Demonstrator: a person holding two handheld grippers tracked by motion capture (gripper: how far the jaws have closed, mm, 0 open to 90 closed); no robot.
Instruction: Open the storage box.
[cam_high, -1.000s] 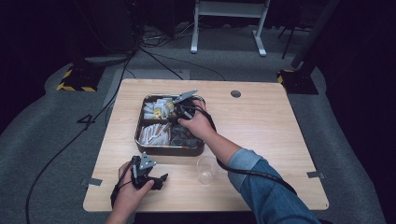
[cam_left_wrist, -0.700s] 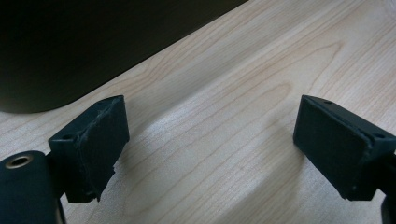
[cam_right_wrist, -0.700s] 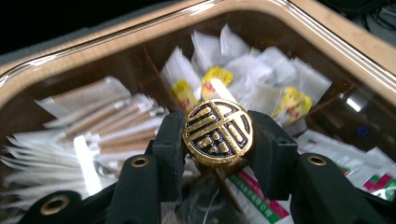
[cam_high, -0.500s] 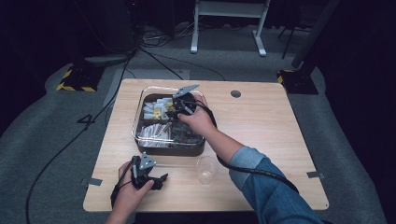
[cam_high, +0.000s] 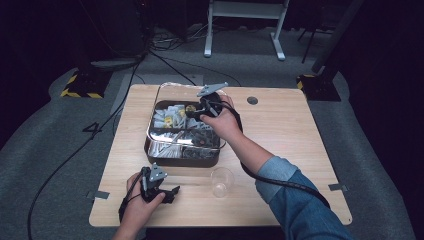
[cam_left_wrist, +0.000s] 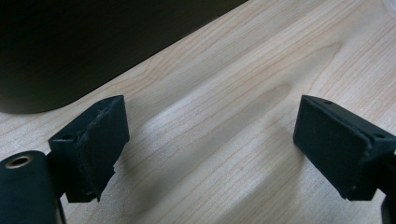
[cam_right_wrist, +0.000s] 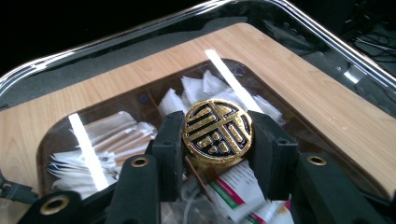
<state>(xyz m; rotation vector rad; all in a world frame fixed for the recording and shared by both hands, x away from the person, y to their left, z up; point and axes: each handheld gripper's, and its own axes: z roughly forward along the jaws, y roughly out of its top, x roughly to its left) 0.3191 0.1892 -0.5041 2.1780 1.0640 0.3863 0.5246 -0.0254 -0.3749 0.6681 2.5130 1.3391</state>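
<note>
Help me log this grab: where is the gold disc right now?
The gold disc is clamped in the right tool, above the far compartment of the tray, over white packets.

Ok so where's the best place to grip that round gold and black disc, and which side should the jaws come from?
Grip the gold disc across its width, one pad on each opposite rim edge, as the right gripper does now. It is flat and round, so the edges give two parallel contact spots. Come from above the tray: its walls and the packets block a level approach.

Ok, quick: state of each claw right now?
Left claw: open, empty, low over the table.
Right claw: closed on a round gold token above the tray.
</note>
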